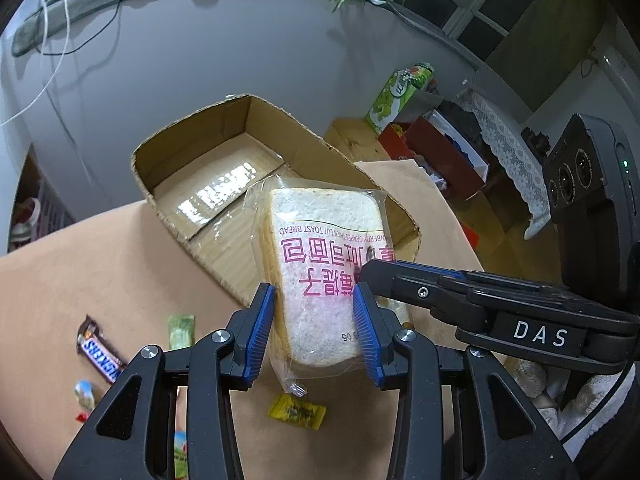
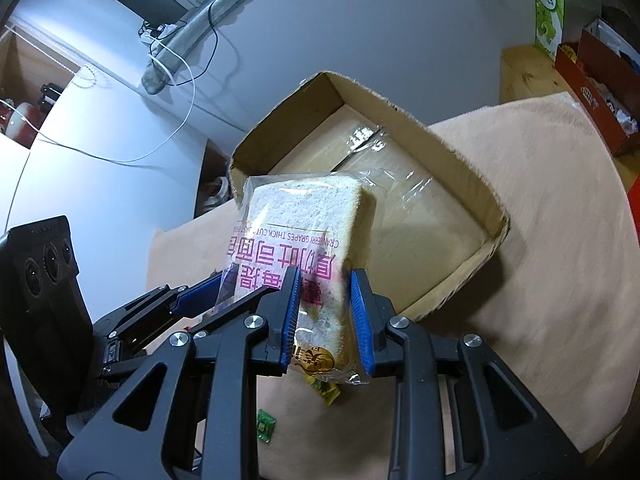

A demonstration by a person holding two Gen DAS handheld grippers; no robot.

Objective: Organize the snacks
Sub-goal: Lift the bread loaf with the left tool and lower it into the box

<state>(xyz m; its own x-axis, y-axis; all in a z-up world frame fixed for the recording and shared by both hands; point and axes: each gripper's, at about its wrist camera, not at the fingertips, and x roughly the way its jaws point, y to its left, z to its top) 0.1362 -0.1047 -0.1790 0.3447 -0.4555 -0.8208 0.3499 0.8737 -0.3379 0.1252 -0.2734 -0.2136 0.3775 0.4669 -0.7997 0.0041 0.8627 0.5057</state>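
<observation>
Clear plastic wraps the toast bread pack (image 1: 320,280), and from the left wrist I see my left tool (image 1: 314,322) closed narrow on its lower end, my right tool (image 1: 374,270) reaching in from the side, so the floppy bag stays level above the counter (image 1: 100,272). The cardboard box (image 1: 256,152) beyond holds nothing but its taped floor. A Snickers bar (image 1: 100,354) and a yellow sachet (image 1: 298,411) lie loose below

From the right wrist, my right tool (image 2: 324,316) pinches the pack's (image 2: 304,236) bottom edge, poised over the near box wall (image 2: 452,296), I judge for lowering it in
</observation>
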